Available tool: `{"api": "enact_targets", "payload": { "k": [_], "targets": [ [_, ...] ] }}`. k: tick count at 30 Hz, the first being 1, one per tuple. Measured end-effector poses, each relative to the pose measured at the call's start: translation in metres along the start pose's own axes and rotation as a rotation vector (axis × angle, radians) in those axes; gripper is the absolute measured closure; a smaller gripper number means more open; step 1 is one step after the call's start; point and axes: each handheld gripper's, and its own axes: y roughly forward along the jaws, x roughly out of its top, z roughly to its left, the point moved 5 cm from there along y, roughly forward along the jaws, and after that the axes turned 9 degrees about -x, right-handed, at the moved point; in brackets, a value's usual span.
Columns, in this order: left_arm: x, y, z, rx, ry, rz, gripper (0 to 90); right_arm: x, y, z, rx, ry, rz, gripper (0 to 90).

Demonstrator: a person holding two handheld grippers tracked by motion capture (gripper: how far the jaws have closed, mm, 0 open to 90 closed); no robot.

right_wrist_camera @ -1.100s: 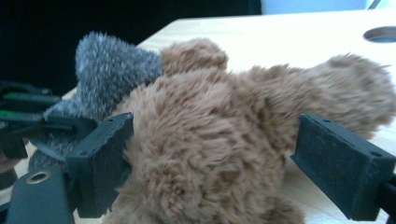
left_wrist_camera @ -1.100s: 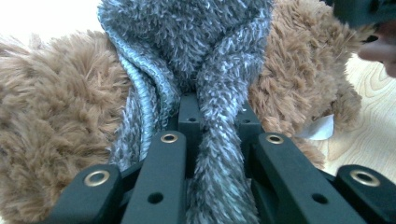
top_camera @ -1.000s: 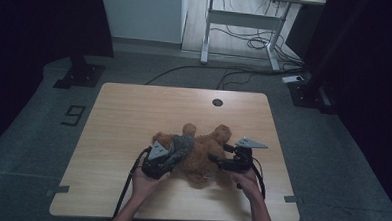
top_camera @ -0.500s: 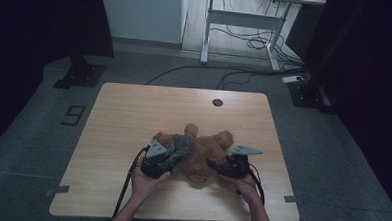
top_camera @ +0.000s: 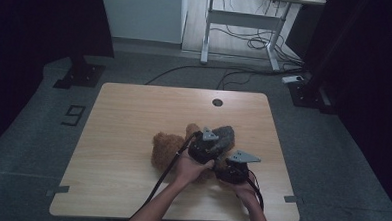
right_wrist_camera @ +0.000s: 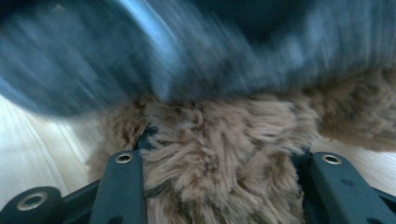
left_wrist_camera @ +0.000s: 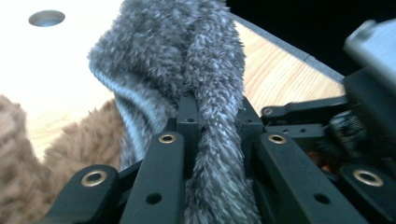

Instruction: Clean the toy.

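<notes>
- The left gripper [top_camera: 213,140] reaches across the body to the right half of the wooden table [top_camera: 134,113], forearm slanting up from the near edge, jaws clamped on a grey fuzzy cloth [left_wrist_camera: 196,65]
- The right gripper [top_camera: 227,168] sits just beside it, nearer the near edge; its jaws have just been closing and now press on the fur of the brown teddy bear [right_wrist_camera: 219,154]
- The teddy bear [top_camera: 167,149] lies right of the table's middle, toward the near edge, the cloth at its far side
- A cable hole [top_camera: 217,102] sits by the far edge; grey carpet and a white desk frame [top_camera: 238,22] lie beyond
</notes>
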Motion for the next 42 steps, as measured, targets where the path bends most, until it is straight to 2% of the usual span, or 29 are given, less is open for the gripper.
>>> {"api": "enact_targets", "payload": {
  "k": [2,4,7,9,12,14,17,19,21,23,25,28,34,36,38,42],
  "targets": [
    [-0.003,-0.004,0.001,0.002,0.012,-0.004,77.7,-0.001,0.0,-0.001,0.009,0.004,-0.009,50.4],
    [-0.004,-0.013,0.003,0.026,0.032,0.003,77.9,-0.001,0.0,0.0,0.006,-0.004,-0.01,50.4],
    [-0.008,-0.029,0.013,0.092,0.056,0.019,77.9,-0.001,0.0,0.0,0.003,0.002,-0.012,50.4],
    [-0.015,-0.044,0.027,0.165,0.067,0.037,78.0,-0.001,0.0,0.0,0.005,0.011,-0.017,50.4],
    [-0.027,-0.061,0.046,0.174,0.031,0.032,78.1,-0.001,0.001,-0.001,0.011,0.016,-0.02,50.4],
    [-0.03,-0.071,0.053,0.177,0.018,0.02,78.1,-0.001,0.001,0.0,0.01,0.02,-0.018,50.5],
    [-0.032,-0.093,0.065,0.227,0.004,-0.007,78.1,-0.001,0.0,-0.001,0.013,0.028,-0.014,50.5],
    [-0.036,-0.105,0.075,0.234,-0.03,-0.021,78.1,-0.001,0.0,-0.002,0.017,0.03,-0.017,50.6],
    [-0.047,-0.116,0.087,0.236,-0.072,-0.034,78.2,-0.001,0.0,-0.002,0.021,0.031,-0.018,50.5],
    [-0.058,-0.124,0.095,0.213,-0.118,-0.067,78.2,-0.001,0.0,-0.002,0.023,0.031,-0.017,50.5],
    [-0.066,-0.129,0.098,0.195,-0.144,-0.098,78.2,-0.001,0.0,-0.002,0.024,0.028,-0.017,50.5],
    [-0.072,-0.135,0.099,0.182,-0.161,-0.115,78.1,-0.002,0.0,-0.001,0.023,0.027,-0.016,50.5],
    [-0.081,-0.146,0.103,0.191,-0.176,-0.121,77.9,-0.002,0.0,-0.001,0.027,0.032,-0.018,50.5],
    [-0.086,-0.149,0.105,0.203,-0.179,-0.117,77.9,-0.002,0.001,-0.002,0.027,0.034,-0.019,50.6],
    [-0.093,-0.15,0.108,0.238,-0.177,-0.109,78.0,-0.002,0.001,-0.002,0.027,0.036,-0.019,50.5],
    [-0.114,-0.144,0.115,0.288,-0.188,-0.069,78.4,-0.002,0.001,-0.002,0.026,0.046,-0.02,50.5]
  ]
}}
